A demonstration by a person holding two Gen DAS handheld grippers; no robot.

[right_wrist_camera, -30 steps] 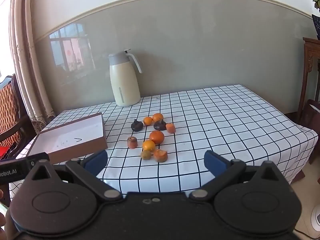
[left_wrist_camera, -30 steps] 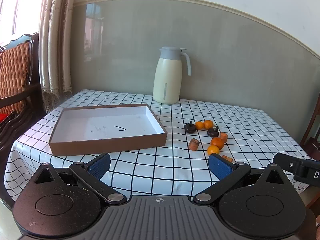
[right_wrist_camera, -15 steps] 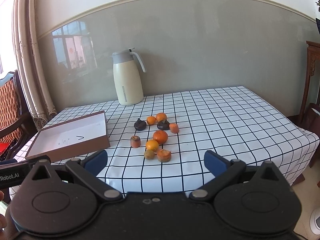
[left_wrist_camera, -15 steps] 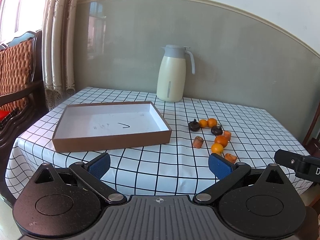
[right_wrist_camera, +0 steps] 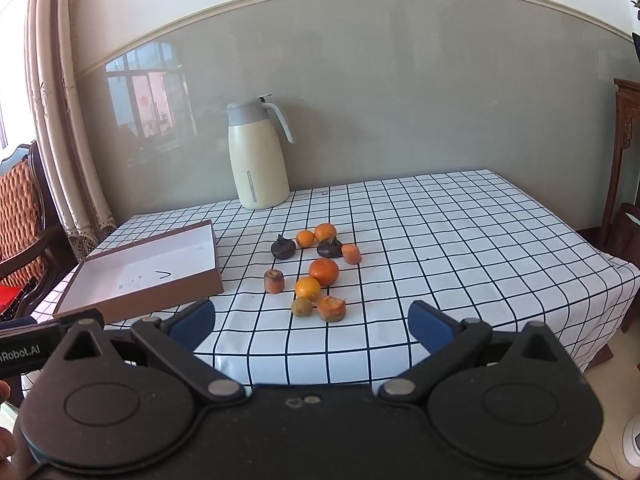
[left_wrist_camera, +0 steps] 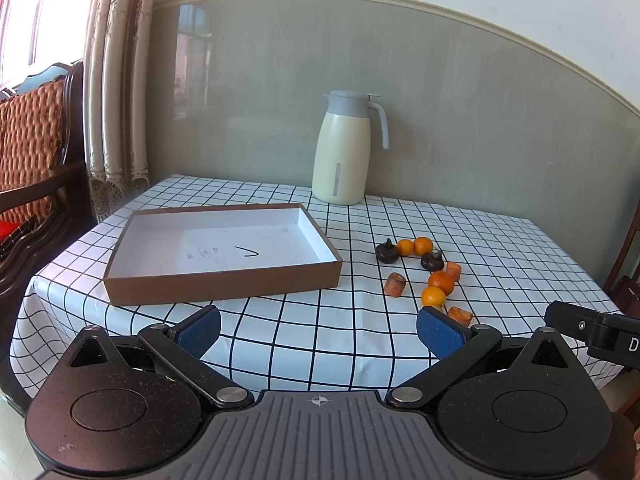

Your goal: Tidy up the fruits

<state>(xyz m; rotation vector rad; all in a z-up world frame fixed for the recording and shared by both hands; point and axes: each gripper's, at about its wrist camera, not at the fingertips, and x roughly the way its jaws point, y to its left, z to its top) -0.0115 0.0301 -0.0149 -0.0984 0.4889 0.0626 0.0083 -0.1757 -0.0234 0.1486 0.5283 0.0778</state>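
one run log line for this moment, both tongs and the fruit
left tongs open, empty | right tongs open, empty | fruit loose on tablecloth | box empty

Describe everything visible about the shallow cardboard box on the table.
The box is a shallow open rectangular tray, seemingly cardboard, brown outside and white inside. Its floor holds nothing but a dark pen tick and faint scribbles. It lies flat on the checked tablecloth, left of the fruit, touching none of it and neither gripper.
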